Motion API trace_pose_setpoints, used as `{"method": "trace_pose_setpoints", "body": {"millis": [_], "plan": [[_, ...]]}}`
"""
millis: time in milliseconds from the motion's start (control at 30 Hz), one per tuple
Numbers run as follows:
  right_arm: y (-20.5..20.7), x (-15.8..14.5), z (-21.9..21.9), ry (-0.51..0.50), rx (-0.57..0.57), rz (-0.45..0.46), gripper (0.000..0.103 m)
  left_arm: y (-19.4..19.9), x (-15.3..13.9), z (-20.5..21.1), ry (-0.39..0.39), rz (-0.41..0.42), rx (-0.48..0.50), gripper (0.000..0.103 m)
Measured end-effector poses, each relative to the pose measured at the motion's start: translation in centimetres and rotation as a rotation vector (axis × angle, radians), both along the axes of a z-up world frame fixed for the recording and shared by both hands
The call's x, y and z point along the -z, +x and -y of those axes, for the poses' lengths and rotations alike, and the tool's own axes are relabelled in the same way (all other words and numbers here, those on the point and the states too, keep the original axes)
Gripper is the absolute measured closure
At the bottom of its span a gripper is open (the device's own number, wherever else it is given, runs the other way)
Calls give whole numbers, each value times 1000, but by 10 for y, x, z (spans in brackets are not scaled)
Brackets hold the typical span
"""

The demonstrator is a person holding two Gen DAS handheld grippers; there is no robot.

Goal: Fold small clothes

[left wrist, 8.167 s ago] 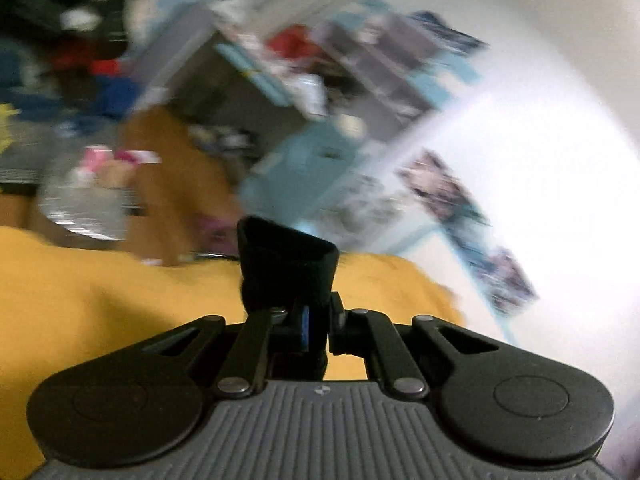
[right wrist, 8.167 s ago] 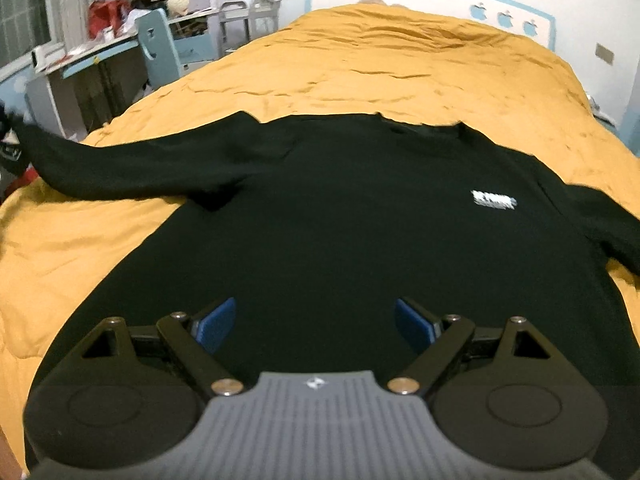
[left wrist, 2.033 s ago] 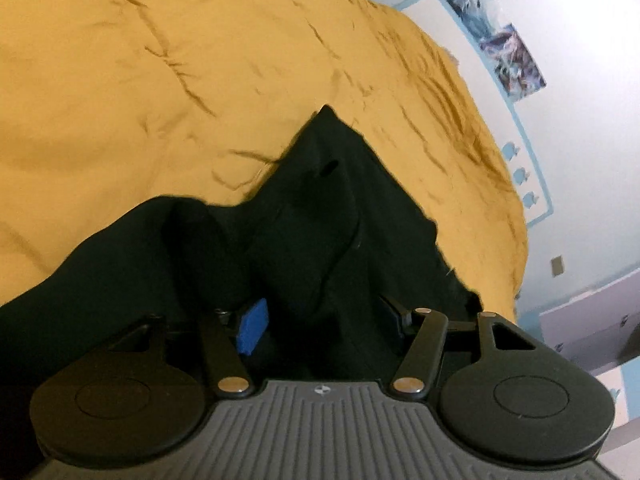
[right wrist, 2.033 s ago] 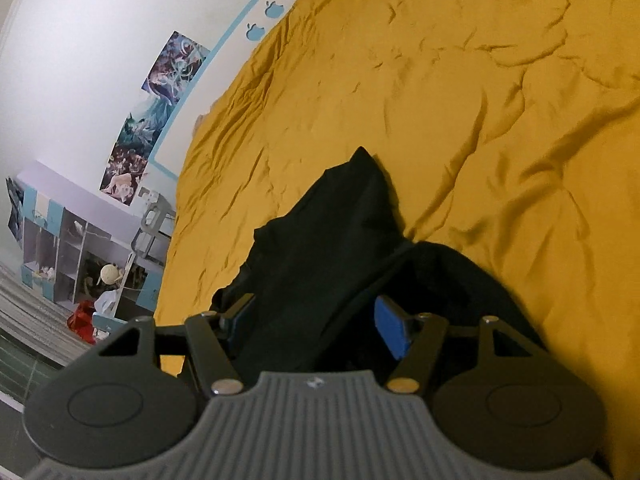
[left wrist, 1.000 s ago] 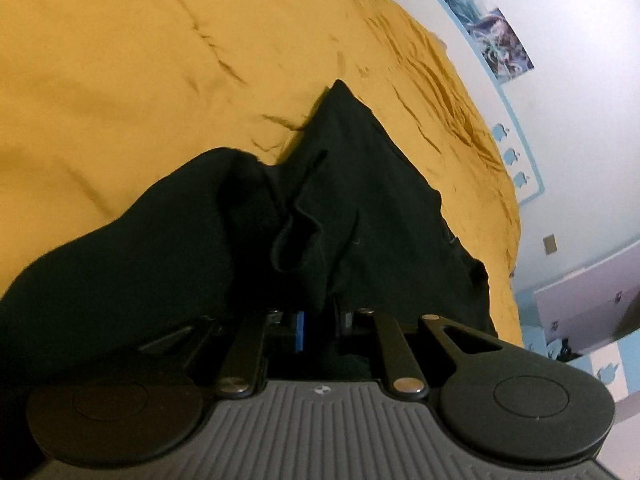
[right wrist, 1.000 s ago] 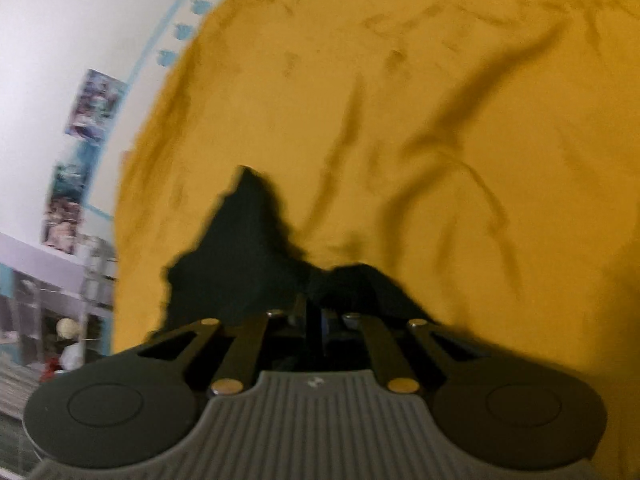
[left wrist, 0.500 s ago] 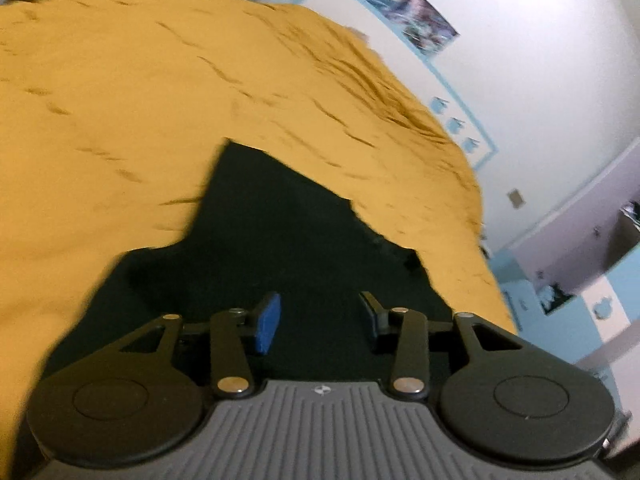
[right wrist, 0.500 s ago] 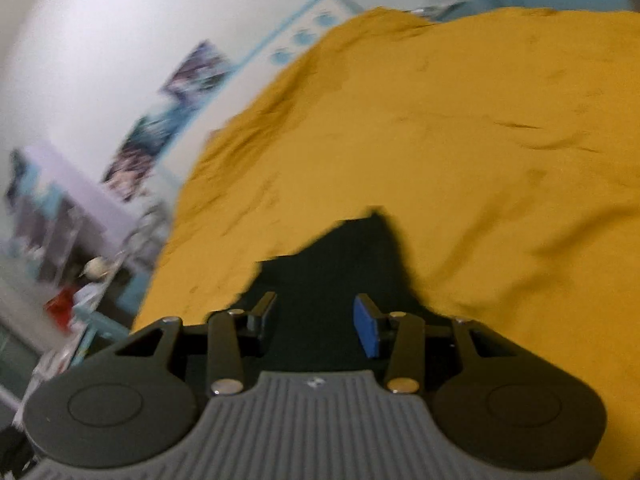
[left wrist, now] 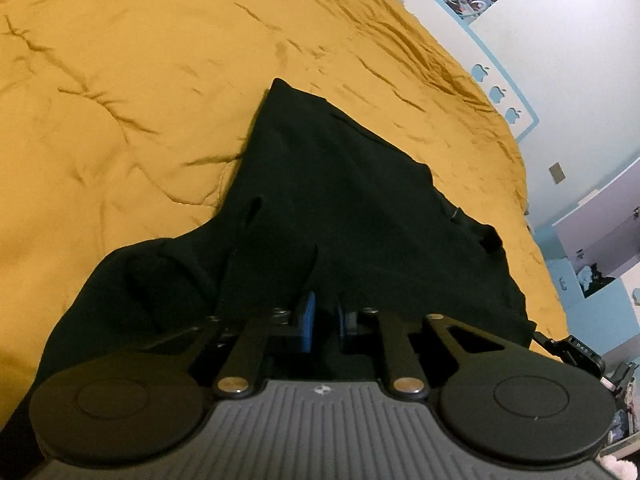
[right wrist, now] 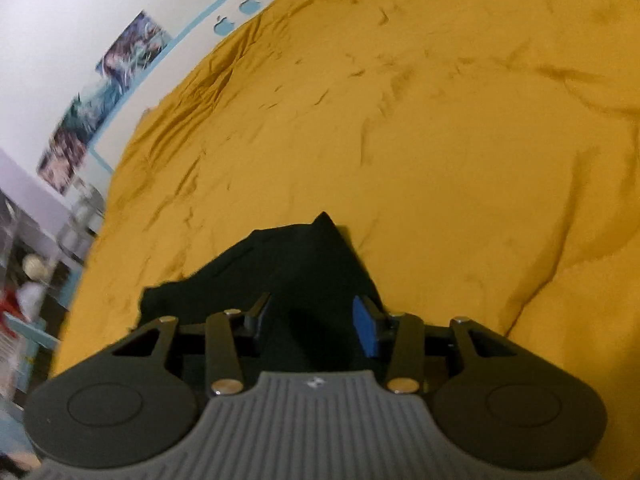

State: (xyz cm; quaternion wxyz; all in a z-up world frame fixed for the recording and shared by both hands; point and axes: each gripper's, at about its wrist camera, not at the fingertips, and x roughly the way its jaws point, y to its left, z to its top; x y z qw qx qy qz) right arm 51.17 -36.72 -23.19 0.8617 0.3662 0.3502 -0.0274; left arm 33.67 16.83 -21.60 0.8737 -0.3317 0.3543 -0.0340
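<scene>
Ahead of both sets of fingers, things have shifted from half a second ago: the left gripper (left wrist: pixel 323 316), spread wide then, now has its blue pads drawn nearly together with only a thin gap, and whether cloth sits between them is hard to tell against the dark fabric. The right gripper (right wrist: pixel 316 322) has gone the other way, its fingers parted wider than before and holding nothing.

Out in front of the fingers lies the black sweater (left wrist: pixel 340 208), partly folded, tapering to a point at its far end, with a rumpled fold bunched just left of the left fingers. From the right wrist view the same sweater (right wrist: pixel 296 280) runs between the parted fingers and beyond them, again ending in a point.

Under it all spreads the yellow bedspread (left wrist: pixel 120 80), creased and rumpled, filling most of both views. Beyond the bed's far edge, a pale wall carries a blue border with apple shapes (right wrist: pixel 248 4) and posters (right wrist: pixel 128 48); blurred shelves (right wrist: pixel 24 280) show far left of the right fingers.
</scene>
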Motion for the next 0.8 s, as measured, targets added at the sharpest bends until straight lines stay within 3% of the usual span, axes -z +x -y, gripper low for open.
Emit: {"method": "trace_pose_setpoints", "body": {"millis": [100, 200, 300, 333, 467, 533, 633, 800], "plan": [[-16, -18, 2, -33, -14, 9, 57, -6, -13, 4, 11, 12, 11, 79], [-48, -43, -5, -14, -80, 79, 57, -16, -35, 19, 33, 45, 87, 75], [-85, -66, -15, -13, -181, 124, 53, -29, -47, 38, 69, 65, 171, 57], [-97, -71, -18, -1, -219, 126, 52, -31, -47, 43, 77, 60, 182, 56], [-126, -60, -24, 40, -250, 37, 52, -31, -27, 45, 127, -28, 171, 57], [-136, -46, -22, 34, -232, -4, 56, -28, -10, 42, 125, -97, 186, 69], [-150, -35, -17, 54, -173, -17, 60, -34, -3, 34, 92, -101, 177, 72], [-161, -48, -19, 56, -116, -50, 50, -57, -28, 31, 90, -77, 177, 67]]}}
